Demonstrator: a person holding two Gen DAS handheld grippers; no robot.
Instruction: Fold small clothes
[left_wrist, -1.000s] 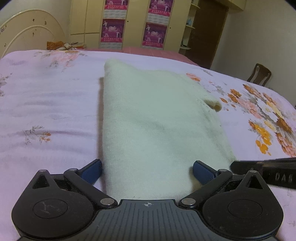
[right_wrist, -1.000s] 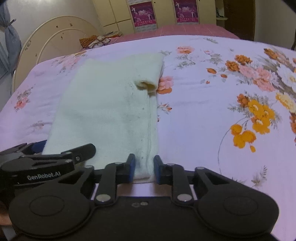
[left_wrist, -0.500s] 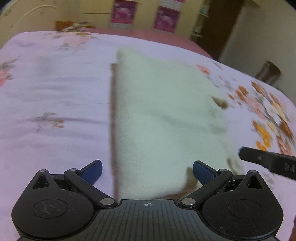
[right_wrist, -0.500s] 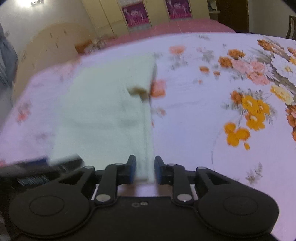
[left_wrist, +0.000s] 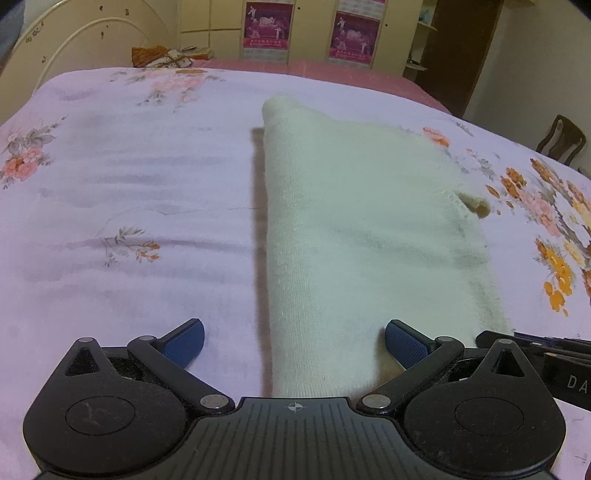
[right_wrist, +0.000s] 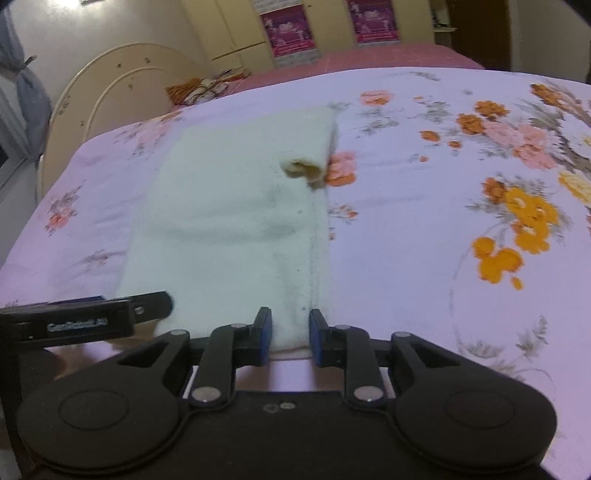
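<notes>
A cream knitted garment (left_wrist: 369, 229) lies folded in a long strip on the flowered bedspread (left_wrist: 129, 192), with a small cuff poking out on its right side (right_wrist: 306, 170). My left gripper (left_wrist: 295, 347) stands wide open over the strip's near left end, its blue pads apart from the cloth. My right gripper (right_wrist: 290, 336) holds the near right corner of the garment (right_wrist: 236, 221) between its narrowly spaced pads, which touch the cloth on both sides. Each gripper shows at the edge of the other's view: the right gripper (left_wrist: 554, 354), the left gripper (right_wrist: 85, 321).
The bedspread (right_wrist: 424, 229) stretches wide on both sides of the garment. A curved cream headboard (right_wrist: 110, 85) stands at the far left, a folded orange cloth (left_wrist: 162, 55) lies at the bed's far end, and a wooden chair (left_wrist: 561, 136) stands at the right.
The left wrist view has swung, so the garment now sits further right in it. The left gripper stays wide open. The right gripper's pads stay at the garment's corner, hardly wider.
</notes>
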